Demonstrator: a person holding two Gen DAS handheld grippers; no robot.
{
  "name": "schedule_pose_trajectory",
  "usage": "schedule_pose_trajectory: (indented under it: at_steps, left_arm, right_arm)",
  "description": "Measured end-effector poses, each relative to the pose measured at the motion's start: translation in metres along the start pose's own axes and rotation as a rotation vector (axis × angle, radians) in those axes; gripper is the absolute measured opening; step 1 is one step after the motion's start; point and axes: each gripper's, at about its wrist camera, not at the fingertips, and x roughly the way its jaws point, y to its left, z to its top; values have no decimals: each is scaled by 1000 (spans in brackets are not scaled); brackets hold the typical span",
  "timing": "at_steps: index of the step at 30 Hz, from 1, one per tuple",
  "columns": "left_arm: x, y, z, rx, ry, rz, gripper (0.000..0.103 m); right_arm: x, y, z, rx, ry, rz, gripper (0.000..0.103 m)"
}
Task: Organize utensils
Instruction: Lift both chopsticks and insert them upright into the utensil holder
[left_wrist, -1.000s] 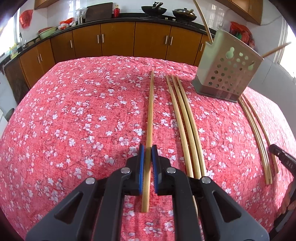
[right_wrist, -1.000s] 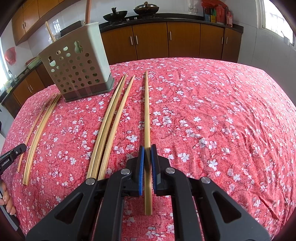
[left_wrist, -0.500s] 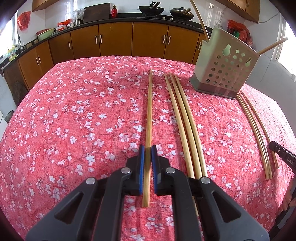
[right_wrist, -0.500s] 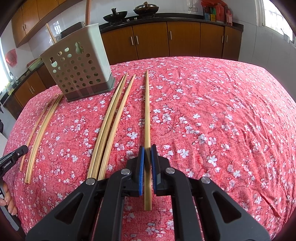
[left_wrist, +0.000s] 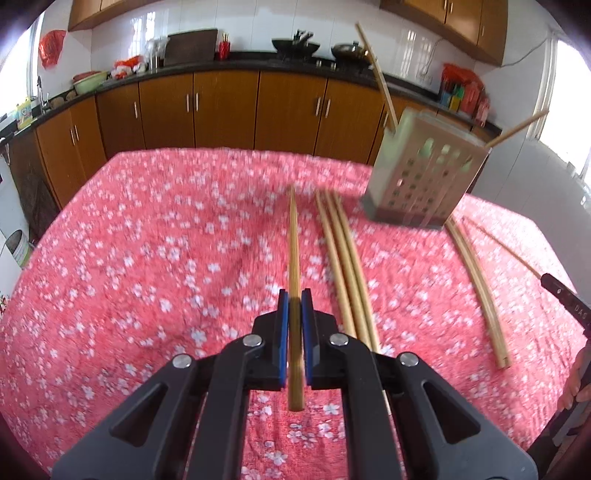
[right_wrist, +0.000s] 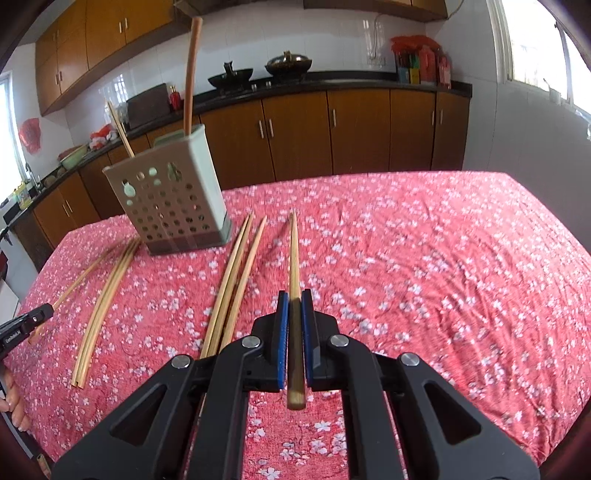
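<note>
Your left hand-held gripper (left_wrist: 294, 308) pinches one long bamboo chopstick (left_wrist: 293, 240) between its blue pads, and your right hand-held gripper (right_wrist: 294, 308) clamps another thin bamboo chopstick (right_wrist: 294, 251) the same way. Both point across the red floral-clothed counter (right_wrist: 443, 277), near the perforated grey-green plastic utensil holder (right_wrist: 166, 206).

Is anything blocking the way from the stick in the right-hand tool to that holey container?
Nothing visible does. The chopstick in the right gripper has open air toward the holder; three loose chopsticks lie flat on the cloth between.
</note>
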Motion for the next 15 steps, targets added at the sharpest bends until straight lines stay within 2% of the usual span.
schedule_pose_trajectory:
  at_steps: [11,15]
  left_arm:
    - [-56,-4,47,-27,-188,3,8]
    - [-73,-2,66,-37,-239,7,8]
  right_arm:
    - [-45,2,41,-12,-172,17,8]
    - [-54,0,56,2,-208,30,8]
